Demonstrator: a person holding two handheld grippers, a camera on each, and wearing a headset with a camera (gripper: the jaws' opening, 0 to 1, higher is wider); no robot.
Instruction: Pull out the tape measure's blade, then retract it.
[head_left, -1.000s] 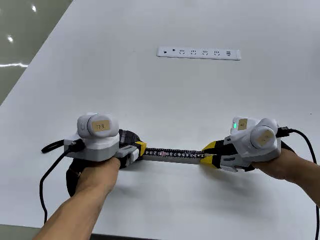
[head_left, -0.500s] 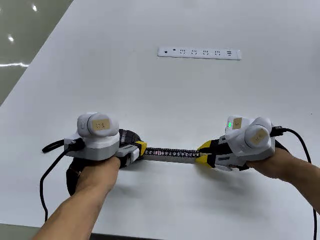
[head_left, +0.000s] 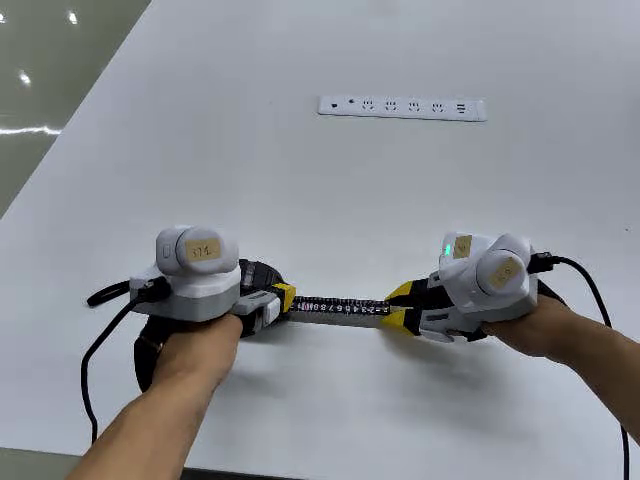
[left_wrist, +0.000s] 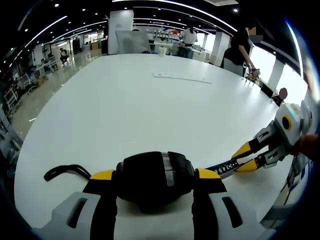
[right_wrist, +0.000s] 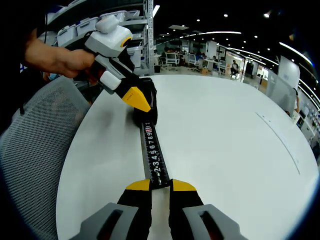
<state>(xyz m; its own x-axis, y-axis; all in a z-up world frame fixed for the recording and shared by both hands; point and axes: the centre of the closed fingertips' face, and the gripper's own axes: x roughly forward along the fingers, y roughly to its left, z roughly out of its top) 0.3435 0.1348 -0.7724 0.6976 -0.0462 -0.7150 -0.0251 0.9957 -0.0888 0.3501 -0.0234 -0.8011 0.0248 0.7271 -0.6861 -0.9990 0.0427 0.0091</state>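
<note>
**Left gripper** (head_left: 268, 300): clenched on the black body of the tape measure (head_left: 258, 276). In its own view a yellow-tipped jaw presses each flank of the body (left_wrist: 155, 172). Its place is unchanged from a second ago.

**Right gripper** (head_left: 398, 305): jaws closed on the free end of the blade (head_left: 335, 306). In its own view the tips (right_wrist: 160, 186) meet over the strip just ahead of the printed "2". It stands nearer the left gripper than a second ago.

**Blade** (right_wrist: 152, 155): black with white numerals. It runs straight from the right gripper's tips to the mouth of the body between the left gripper's jaws, lying low over the table (head_left: 300, 190). The exposed run is shorter than in both earlier pictures.

**Wrist strap** (left_wrist: 62, 171): black loop lying on the table, beside the left gripper's left jaw.

**Power strip** (head_left: 402, 107): white, flat on the table, well beyond both grippers. It also shows far ahead of the left gripper (left_wrist: 181, 77).
</note>
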